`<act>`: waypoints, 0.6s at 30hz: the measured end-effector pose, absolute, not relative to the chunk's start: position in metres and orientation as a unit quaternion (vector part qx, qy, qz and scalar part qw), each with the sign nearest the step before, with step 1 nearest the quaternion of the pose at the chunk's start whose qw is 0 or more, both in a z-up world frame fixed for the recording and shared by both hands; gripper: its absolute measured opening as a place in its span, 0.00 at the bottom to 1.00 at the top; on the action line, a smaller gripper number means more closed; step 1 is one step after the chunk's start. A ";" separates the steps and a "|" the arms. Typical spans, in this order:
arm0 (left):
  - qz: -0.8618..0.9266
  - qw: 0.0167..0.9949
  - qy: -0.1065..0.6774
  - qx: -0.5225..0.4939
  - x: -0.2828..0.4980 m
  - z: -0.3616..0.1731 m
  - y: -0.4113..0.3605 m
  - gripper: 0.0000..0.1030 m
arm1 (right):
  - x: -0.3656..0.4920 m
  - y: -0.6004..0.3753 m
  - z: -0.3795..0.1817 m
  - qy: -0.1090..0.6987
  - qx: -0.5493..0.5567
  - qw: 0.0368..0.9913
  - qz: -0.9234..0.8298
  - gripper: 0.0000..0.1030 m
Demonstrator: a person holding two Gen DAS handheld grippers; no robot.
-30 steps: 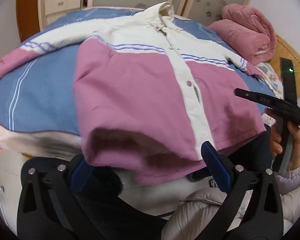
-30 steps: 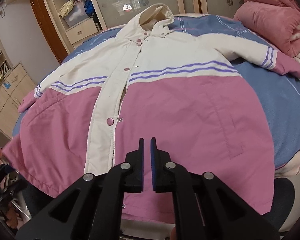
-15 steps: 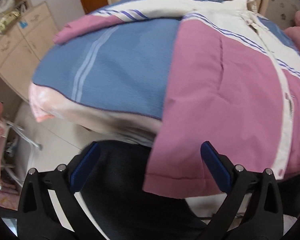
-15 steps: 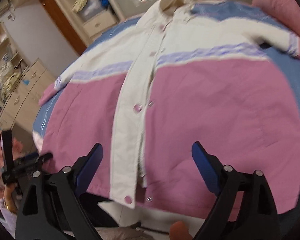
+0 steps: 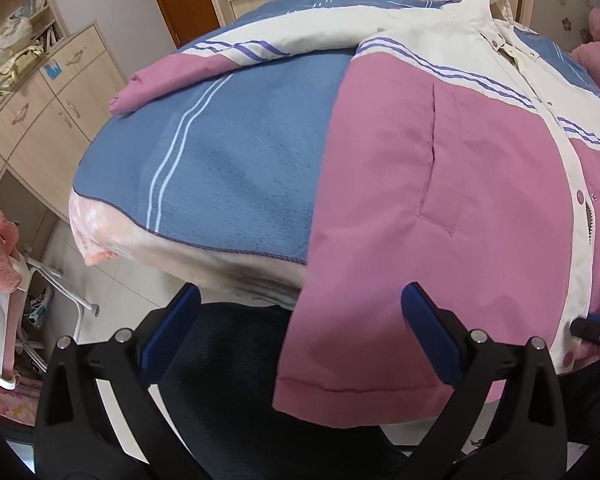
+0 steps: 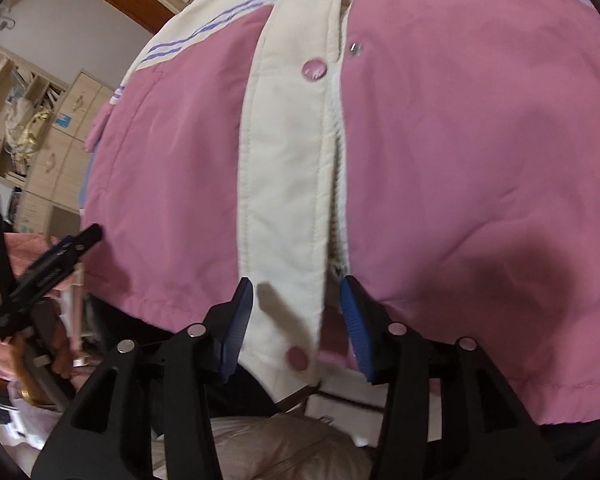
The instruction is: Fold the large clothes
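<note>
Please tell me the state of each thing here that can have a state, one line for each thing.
Jacket: spread flat on bed, front closed, hem hanging over edge.
Left gripper: open, at hem corner.
Right gripper: open, jaws just closing, astride white placket.
</note>
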State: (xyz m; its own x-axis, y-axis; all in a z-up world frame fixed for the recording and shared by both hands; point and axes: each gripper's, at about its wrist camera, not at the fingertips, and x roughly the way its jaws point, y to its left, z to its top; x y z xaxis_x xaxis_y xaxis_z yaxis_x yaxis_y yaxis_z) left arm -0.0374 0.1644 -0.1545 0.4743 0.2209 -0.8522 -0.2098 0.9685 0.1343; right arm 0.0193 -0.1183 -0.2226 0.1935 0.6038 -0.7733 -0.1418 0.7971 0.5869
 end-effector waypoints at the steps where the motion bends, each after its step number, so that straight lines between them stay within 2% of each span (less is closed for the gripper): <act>1: 0.124 0.859 0.497 0.006 -0.038 -0.155 0.163 0.98 | 0.019 -0.116 -0.225 0.585 0.215 0.734 0.270 0.46; 3: 0.123 0.859 0.497 0.010 -0.037 -0.155 0.161 0.98 | 0.019 -0.112 -0.225 0.580 0.211 0.737 0.274 0.40; 5: 0.122 0.858 0.499 0.013 -0.036 -0.156 0.159 0.98 | 0.018 -0.108 -0.220 0.566 0.189 0.757 0.265 0.11; 6: 0.122 0.858 0.499 0.013 -0.035 -0.156 0.158 0.98 | 0.018 -0.109 -0.215 0.560 0.186 0.763 0.265 0.05; 12: 0.113 0.856 0.503 0.018 -0.031 -0.157 0.148 0.98 | -0.005 -0.107 -0.151 0.457 0.130 0.823 0.311 0.02; 18: 0.073 0.865 0.497 0.022 -0.027 -0.153 0.124 0.98 | -0.023 -0.132 -0.112 0.418 0.105 0.849 0.306 0.02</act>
State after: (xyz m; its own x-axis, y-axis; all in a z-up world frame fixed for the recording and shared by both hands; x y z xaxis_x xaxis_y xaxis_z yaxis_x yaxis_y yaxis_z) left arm -0.0271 0.1243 -0.1529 0.4959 0.1475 -0.8558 -0.1036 0.9885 0.1103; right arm -0.0228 -0.1316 -0.1119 0.4632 0.6072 -0.6456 -0.4310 0.7908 0.4345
